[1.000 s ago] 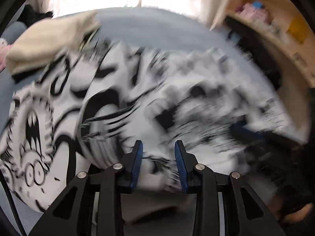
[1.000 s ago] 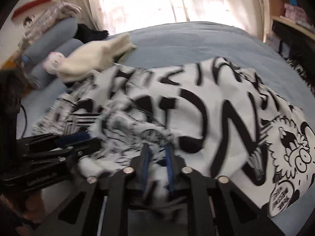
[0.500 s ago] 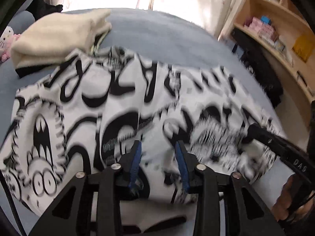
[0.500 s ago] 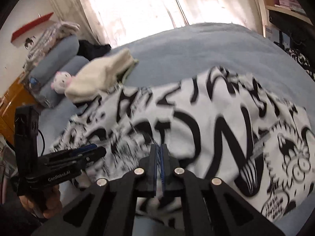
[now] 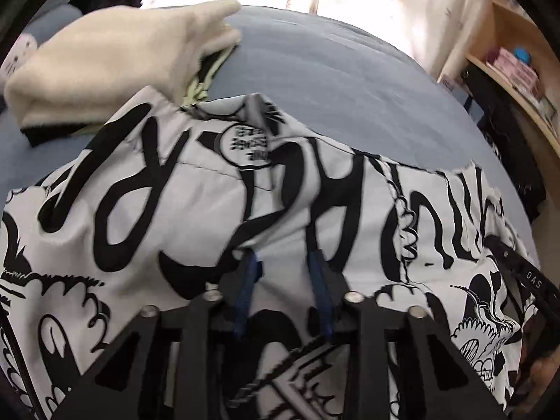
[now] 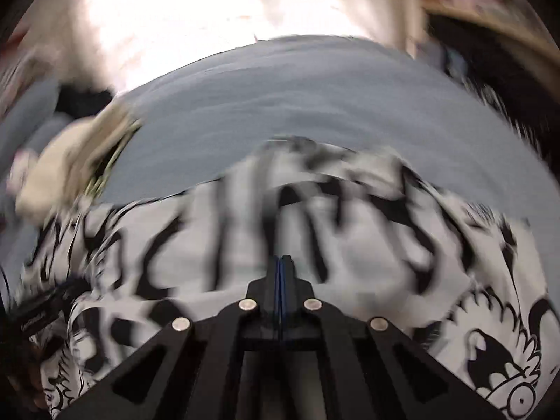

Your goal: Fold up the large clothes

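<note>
A white garment with bold black cartoon print [image 5: 196,210] lies spread on the blue bed [image 5: 332,80]. Its far edge is flipped over and shows a mirrored speech bubble. My left gripper [image 5: 283,259] has its jaws closing. Fabric covers both fingertips and fills the gap between the blue pads, and wrinkles run in towards the tips. My right gripper [image 6: 281,259] is shut, pinching the garment [image 6: 350,245], and a crease runs away from its tip. The right wrist view is blurred. Each gripper shows at the edge of the other's view.
A folded cream cloth [image 5: 115,59] lies on the bed at the far left, touching the garment's corner. A wooden shelf [image 5: 518,80] with small items stands to the right of the bed. Bright curtains [image 6: 175,17] hang behind it. Bare blue bedding stretches beyond the garment.
Both grippers have moved across the bed and rolled. The garment's far edge now lies folded over with mirrored print up. The left jaws have narrowed onto fabric; the right ones stay shut.
</note>
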Tool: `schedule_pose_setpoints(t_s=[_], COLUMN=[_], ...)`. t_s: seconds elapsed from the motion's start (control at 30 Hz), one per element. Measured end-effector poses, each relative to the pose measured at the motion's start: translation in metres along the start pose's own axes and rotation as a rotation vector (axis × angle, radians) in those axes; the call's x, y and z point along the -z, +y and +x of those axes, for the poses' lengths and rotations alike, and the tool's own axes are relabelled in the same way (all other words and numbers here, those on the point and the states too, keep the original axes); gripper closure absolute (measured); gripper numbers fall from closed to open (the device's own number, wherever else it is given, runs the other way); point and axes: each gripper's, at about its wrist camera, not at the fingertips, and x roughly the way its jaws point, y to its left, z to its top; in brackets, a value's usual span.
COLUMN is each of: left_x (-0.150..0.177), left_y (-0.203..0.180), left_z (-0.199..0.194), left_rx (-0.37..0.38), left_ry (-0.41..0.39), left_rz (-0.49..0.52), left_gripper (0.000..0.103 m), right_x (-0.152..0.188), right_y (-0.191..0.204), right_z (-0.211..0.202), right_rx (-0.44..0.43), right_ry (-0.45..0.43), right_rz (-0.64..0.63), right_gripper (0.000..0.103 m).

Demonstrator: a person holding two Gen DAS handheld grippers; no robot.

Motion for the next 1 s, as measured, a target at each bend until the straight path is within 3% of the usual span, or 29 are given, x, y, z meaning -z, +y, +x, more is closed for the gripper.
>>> schedule_pose_setpoints(t_s=[0.13,0.3,0.43,0.6,1.0], left_x=[-0.001,0.001,0.007,0.021,0.069], left_y=[0.001,-0.003,-0.004,-0.007,0.000], left_z=[0.002,0.000,-0.021,-0.064,-0.162], left_rx=[0.005,-0.034,-0.067,-0.095,-0.131], left_ry=[-0.007,0.007,0.007,-0.013,-0.062], left_rz=[-0.008,0.002,0.000,-0.010,-0.005], left_gripper=[0.077,0.076,0.072,0.059,0.055], right_x=[0.001,0.006,0.016,0.032,0.080], right_y=[-0.034,-0.045,-0.032,-0.014,0.027], right_z=[-0.007,-0.017,-0.044,-0.082,-0.144], right_rx=[0.066,0.038,0.034,0.003,-0.105], right_ry=[0.011,0.043,0.016,-0.022,0.013], right_rz=[0.080,0.145,0.158,0.172,0.149], right_gripper=[0.100,0.100,0.100,0.100,0.100])
